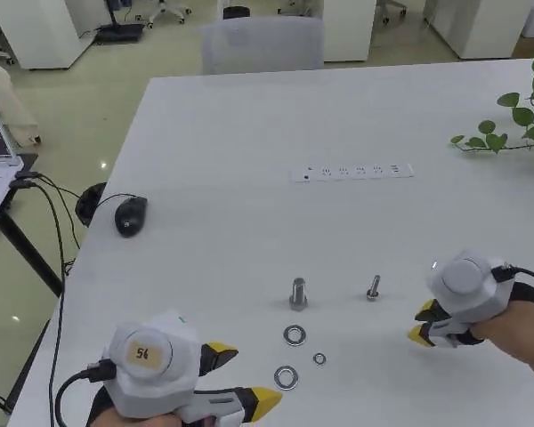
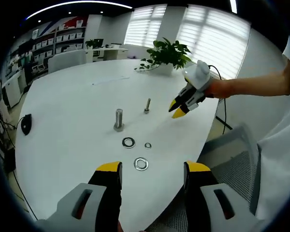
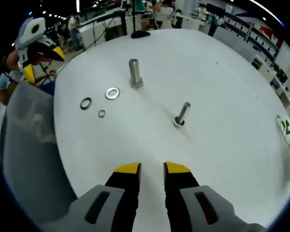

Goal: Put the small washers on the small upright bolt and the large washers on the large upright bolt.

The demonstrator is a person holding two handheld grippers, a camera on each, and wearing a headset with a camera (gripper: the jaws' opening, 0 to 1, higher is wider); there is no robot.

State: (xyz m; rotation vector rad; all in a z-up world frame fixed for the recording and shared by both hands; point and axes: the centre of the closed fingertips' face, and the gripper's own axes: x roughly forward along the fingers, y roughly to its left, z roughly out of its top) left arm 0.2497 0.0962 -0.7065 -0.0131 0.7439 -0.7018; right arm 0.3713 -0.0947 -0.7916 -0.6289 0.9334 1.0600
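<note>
White tabletop point(image 1: 249, 160) in an open-plan office carries the work, with a power strip point(image 1: 351, 172) far ahead of both grippers; any print on it is too small to read. A black mouse point(image 1: 131, 214) lies well off to the left gripper's outer side, and a leafy plant point(image 1: 516, 120) stands beyond the right gripper.

The left gripper point(image 2: 153, 167) is released, its yellow-tipped jaws spread wide and holding nothing. A round yellow sticker point(image 1: 142, 353) on its top reads "54". One large washer point(image 2: 141, 164) lies flat just ahead of its jaw tips, roughly centred between them but touching neither. A little further ahead lie a second large washer point(image 2: 128, 142) and, beside that, the small washer point(image 2: 148, 145). Beyond these stands the large upright bolt point(image 2: 118, 119), and further on and to the right is the small upright bolt point(image 2: 147, 106). Both bolts are bare.

The right gripper point(image 3: 152, 168) hovers above the table with its jaws a little apart, gripping nothing. The small upright bolt stands straight ahead of it, slightly to the right, well clear of the tips. The large upright bolt is further ahead and slightly to the left, and the three washers lie off to its left, towards the left gripper.
</note>
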